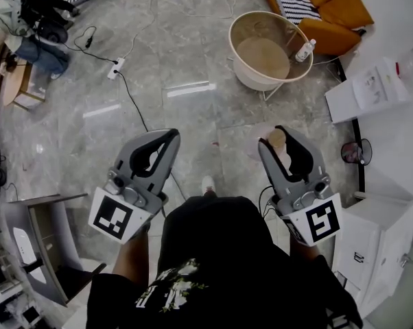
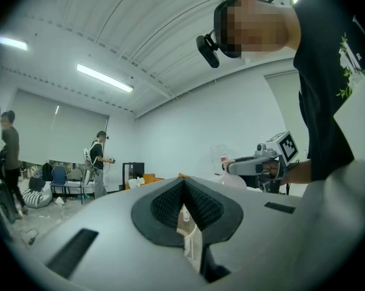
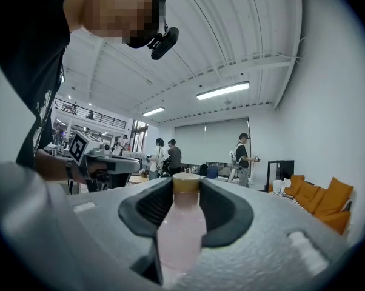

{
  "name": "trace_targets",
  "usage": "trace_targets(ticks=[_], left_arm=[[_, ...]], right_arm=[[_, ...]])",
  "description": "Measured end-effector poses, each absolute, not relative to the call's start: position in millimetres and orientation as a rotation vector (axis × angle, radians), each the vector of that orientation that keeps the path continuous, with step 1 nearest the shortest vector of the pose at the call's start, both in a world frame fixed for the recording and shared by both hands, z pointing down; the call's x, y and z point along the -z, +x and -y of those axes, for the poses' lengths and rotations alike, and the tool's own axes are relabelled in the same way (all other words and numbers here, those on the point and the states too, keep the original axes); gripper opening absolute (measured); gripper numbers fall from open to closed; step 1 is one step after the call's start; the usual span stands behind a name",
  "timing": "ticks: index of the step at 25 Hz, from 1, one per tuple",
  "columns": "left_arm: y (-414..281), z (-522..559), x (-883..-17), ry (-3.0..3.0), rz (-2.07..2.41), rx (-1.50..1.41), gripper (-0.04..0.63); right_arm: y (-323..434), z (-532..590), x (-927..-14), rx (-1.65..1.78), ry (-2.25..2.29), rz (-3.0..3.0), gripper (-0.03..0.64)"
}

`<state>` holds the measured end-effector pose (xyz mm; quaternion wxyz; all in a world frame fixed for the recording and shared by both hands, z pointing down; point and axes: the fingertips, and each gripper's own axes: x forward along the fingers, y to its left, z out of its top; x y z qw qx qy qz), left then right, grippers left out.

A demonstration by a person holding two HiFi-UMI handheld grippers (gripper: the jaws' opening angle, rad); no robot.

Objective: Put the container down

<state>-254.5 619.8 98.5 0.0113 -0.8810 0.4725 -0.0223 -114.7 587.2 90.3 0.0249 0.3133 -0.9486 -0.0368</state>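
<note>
The container is a pale pink bottle point(image 3: 181, 229) with a tan cap point(image 1: 277, 140). It stands between the jaws of my right gripper point(image 1: 283, 133), which is shut on it and held level over the floor; in the right gripper view the black pads point(image 3: 226, 214) press its sides. My left gripper point(image 1: 169, 136) is level beside it, jaws closed tip to tip with nothing between them. In the left gripper view its pads point(image 2: 170, 202) meet, and the right gripper point(image 2: 228, 166) shows at the right. The right gripper view shows the left gripper point(image 3: 137, 161) at the left.
A round beige tub point(image 1: 242, 68) with a small bottle point(image 1: 304, 50) stands ahead on the marble floor, an orange sofa point(image 1: 344, 9) behind it. White cabinets point(image 1: 378, 245) and a small fan point(image 1: 356, 152) are on the right. Cables and a power strip point(image 1: 116, 68) lie ahead left. A grey desk point(image 1: 42, 245) stands at left.
</note>
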Motion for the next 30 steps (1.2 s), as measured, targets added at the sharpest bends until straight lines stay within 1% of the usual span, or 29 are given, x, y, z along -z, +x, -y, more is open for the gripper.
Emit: trace_targets(ticks=[10, 18, 30], left_arm=[[-307, -593, -106, -2.725, -1.512, 0.083, 0.005], [-308, -567, -110, -2.726, -1.518, 0.076, 0.005], [-345, -506, -103, -2.707, -1.617, 0.059, 0.005]], right_arm=[[-150, -555, -93, 0.149, 0.996, 2.931, 0.132], [-151, -524, -95, 0.133, 1.000, 2.938, 0.132], [-198, -452, -89, 0.127, 0.886, 2.954, 0.132]])
